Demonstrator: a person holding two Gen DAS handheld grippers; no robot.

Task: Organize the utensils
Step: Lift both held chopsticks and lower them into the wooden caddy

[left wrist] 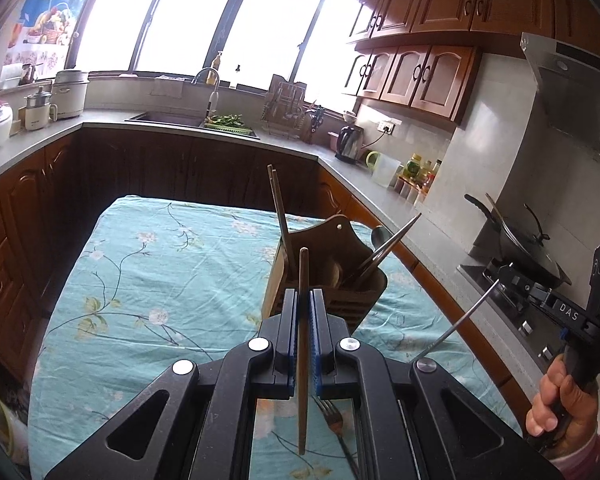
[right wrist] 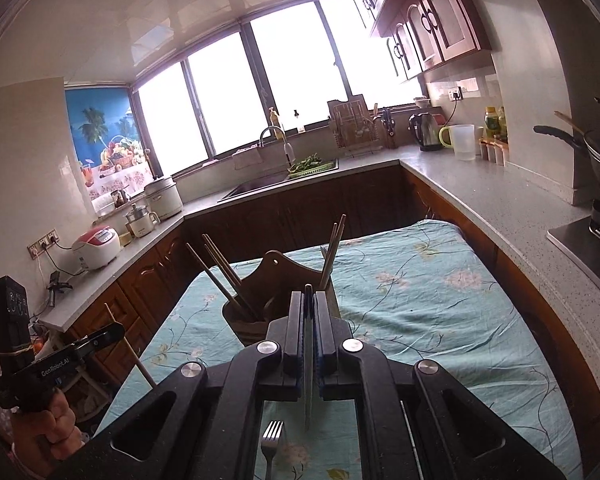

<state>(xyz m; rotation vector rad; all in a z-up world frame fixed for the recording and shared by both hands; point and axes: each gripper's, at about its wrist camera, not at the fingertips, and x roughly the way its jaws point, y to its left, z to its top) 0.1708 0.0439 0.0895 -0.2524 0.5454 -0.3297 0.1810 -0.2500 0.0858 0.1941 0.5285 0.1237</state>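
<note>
A wooden utensil holder stands on the floral tablecloth and holds chopsticks and a spoon. My left gripper is shut on a wooden chopstick, held upright just in front of the holder. My right gripper is shut on a thin metal utensil, edge-on, close before the holder. The right gripper also shows at the right edge of the left wrist view, holding a thin metal rod. A fork lies on the cloth below both grippers; it also shows in the left wrist view.
Kitchen counters surround the table on three sides, with a sink, a kettle, rice cookers and a stove with a wok. The cloth lies bare left of the holder.
</note>
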